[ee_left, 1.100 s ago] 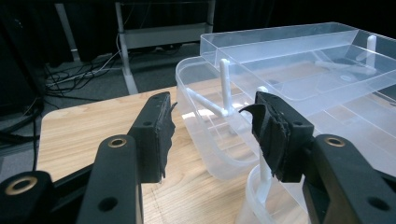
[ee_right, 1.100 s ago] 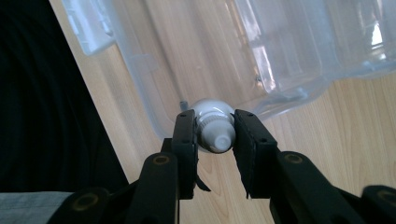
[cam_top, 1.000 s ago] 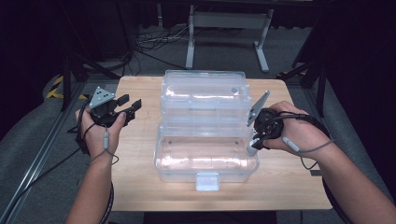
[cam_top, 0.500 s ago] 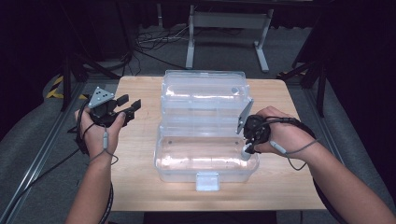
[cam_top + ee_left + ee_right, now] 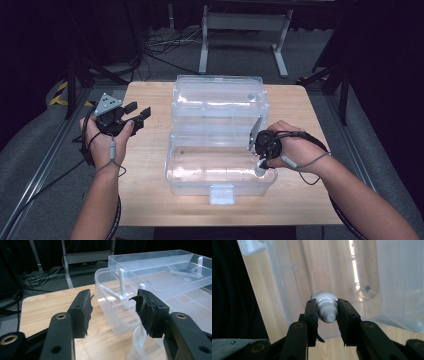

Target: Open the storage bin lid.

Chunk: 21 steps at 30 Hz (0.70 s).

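A clear plastic box (image 5: pixel 200 186) stands open in the middle of the wooden table (image 5: pixel 145 170), with its upper tray (image 5: pixel 217 102) swung back. My right gripper (image 5: pixel 260 166) points down over the right end of the lower compartment, shut on a small white bottle (image 5: pixel 259 170). In the right gripper view the bottle (image 5: pixel 324 298) sits cap-first between the pads, inside the compartment's corner. My left gripper (image 5: pixel 139 112) hovers over the table left of the box, open with nothing between its pads. The left gripper view looks past its jaws at the box (image 5: pixel 155 267).
A clear latch (image 5: pixel 222 194) sticks out at the box's front, near the table's front edge. Bare wood lies on both sides of the box. Beyond the far edge are a metal stand (image 5: pixel 240 22) and cables (image 5: pixel 160 45) on the floor.
My right gripper has come down and slightly leftward with the white bottle, from beside the box's right rim into the lower compartment. The left hand has stayed put.
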Available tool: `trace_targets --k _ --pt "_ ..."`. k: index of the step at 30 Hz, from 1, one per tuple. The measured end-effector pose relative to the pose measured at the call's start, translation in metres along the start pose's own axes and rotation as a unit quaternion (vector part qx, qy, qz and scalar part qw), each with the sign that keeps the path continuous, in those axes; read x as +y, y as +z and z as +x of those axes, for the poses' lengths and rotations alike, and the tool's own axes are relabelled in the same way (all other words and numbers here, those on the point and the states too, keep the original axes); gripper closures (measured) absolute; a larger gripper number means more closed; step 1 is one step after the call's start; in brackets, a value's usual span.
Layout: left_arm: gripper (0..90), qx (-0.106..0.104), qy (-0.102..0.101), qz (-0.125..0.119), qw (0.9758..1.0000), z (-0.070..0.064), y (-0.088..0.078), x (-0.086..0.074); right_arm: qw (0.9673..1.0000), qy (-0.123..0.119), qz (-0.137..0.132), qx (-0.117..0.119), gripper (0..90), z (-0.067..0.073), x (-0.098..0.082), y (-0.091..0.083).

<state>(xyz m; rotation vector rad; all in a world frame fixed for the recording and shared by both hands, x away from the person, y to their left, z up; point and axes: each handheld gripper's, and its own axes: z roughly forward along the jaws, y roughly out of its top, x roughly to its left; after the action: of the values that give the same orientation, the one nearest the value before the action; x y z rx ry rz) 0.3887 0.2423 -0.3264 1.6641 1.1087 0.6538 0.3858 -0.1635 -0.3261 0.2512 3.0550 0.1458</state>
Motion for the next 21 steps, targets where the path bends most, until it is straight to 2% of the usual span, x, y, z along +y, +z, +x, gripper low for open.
trace_targets --k 15,21 --pt "45.8 -0.003 0.001 0.008 1.0000 -0.001 0.002 -0.001 0.9998 -0.013 0.007 0.009 71.0 -0.002 0.001 0.022" --pt "45.7 -0.005 0.000 0.011 0.9999 0.000 0.001 -0.001 0.9998 -0.004 0.014 0.015 71.0 -0.004 0.000 0.031"
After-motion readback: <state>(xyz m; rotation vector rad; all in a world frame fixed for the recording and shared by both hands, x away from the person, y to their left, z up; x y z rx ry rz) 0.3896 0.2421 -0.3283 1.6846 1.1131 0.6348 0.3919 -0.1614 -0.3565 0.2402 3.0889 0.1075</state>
